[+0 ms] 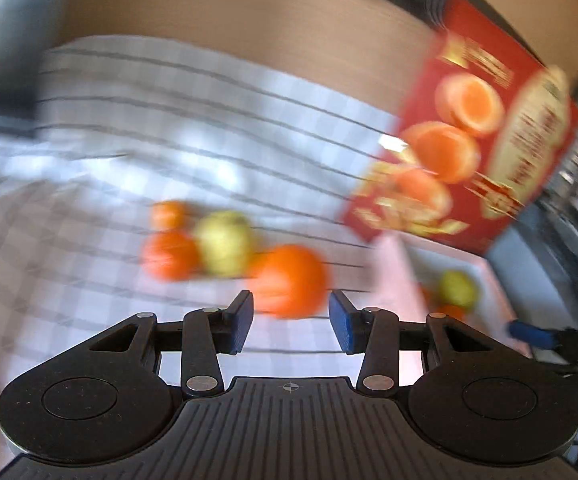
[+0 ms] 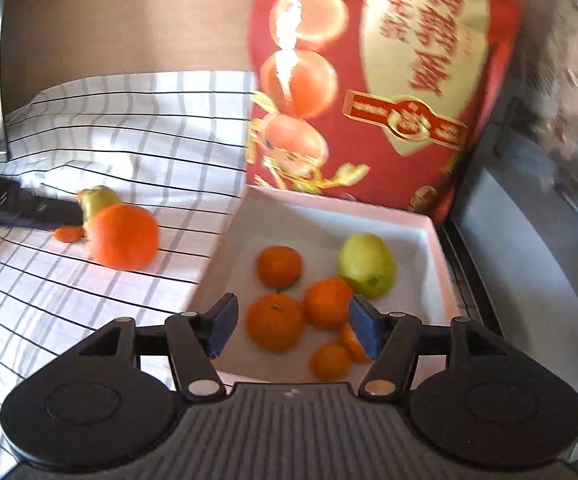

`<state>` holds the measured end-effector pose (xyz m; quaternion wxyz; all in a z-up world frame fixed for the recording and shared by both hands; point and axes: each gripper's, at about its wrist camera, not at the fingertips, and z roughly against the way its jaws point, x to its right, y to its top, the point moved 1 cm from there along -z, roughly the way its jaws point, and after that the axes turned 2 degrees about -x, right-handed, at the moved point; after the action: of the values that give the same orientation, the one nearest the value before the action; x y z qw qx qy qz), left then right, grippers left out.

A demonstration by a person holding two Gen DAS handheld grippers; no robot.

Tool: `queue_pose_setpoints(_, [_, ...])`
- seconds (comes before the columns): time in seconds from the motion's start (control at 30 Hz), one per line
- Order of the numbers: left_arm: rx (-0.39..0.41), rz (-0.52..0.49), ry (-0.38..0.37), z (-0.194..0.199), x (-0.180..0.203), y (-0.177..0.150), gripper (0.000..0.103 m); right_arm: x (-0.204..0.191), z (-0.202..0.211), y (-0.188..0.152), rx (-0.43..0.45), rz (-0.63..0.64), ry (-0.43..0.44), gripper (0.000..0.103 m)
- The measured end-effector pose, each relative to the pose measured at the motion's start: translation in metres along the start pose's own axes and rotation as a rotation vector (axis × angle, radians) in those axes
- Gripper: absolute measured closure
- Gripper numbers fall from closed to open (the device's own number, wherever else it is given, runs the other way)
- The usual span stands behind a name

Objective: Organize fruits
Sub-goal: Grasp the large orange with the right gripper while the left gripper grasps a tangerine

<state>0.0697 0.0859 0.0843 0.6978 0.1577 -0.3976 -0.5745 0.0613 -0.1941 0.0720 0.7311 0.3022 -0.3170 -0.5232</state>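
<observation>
Fruits (image 2: 277, 322) – round oranges, one green apple (image 2: 367, 266) – lie in a white box (image 2: 429, 232); red lid's (image 2: 389, 80) writing blurs unreadable; both grippers' jaws apart, empty.

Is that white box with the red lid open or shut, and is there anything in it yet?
Open and partly filled. The red lid stands raised behind the white box, which holds several oranges and one green apple.

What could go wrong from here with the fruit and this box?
The left gripper is open around nothing, and the large orange just ahead could roll on the loose checked cloth if nudged. The right gripper hangs open over the white box, so dipping might bruise the oranges below.
</observation>
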Motion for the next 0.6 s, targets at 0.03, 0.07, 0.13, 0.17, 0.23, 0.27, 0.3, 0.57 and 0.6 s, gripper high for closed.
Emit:
queue_pose_setpoints(0.03, [0.002, 0.03, 0.028, 0.008, -0.015, -0.001, 0.057, -0.007, 0.002, 0.003, 0.002, 0.011, 0.005, 0.038])
queue_pose_setpoints(0.07, [0.004, 0.052, 0.053, 0.015, -0.028, -0.003, 0.057, -0.013, 0.002, 0.006, 0.004, 0.021, 0.01, 0.035])
queue_pose_setpoints(0.13, [0.012, 0.084, 0.089, 0.03, -0.052, -0.008, 0.057, -0.031, 0.003, 0.013, 0.005, 0.045, 0.032, 0.032])
queue_pose_setpoints(0.17, [0.015, 0.095, 0.094, 0.037, -0.063, -0.011, 0.057, -0.039, 0.002, 0.016, 0.003, 0.058, 0.046, 0.031])
queue_pose_setpoints(0.23, [0.013, 0.115, 0.091, 0.047, -0.081, -0.018, 0.057, -0.06, -0.001, 0.024, -0.002, 0.087, 0.082, 0.031])
queue_pose_setpoints(0.27, [0.009, 0.126, 0.085, 0.05, -0.09, -0.022, 0.057, -0.07, -0.003, 0.028, -0.005, 0.099, 0.099, 0.03])
queue_pose_setpoints(0.3, [0.002, 0.137, 0.076, 0.053, -0.098, -0.026, 0.057, -0.082, -0.007, 0.033, -0.009, 0.112, 0.12, 0.03])
queue_pose_setpoints(0.57, [-0.045, 0.18, 0.02, 0.055, -0.125, -0.053, 0.057, -0.136, -0.06, 0.07, -0.079, 0.144, 0.181, 0.029])
queue_pose_setpoints(0.6, [-0.053, 0.173, 0.014, 0.055, -0.126, -0.055, 0.057, -0.139, -0.068, 0.072, -0.092, 0.144, 0.171, 0.029])
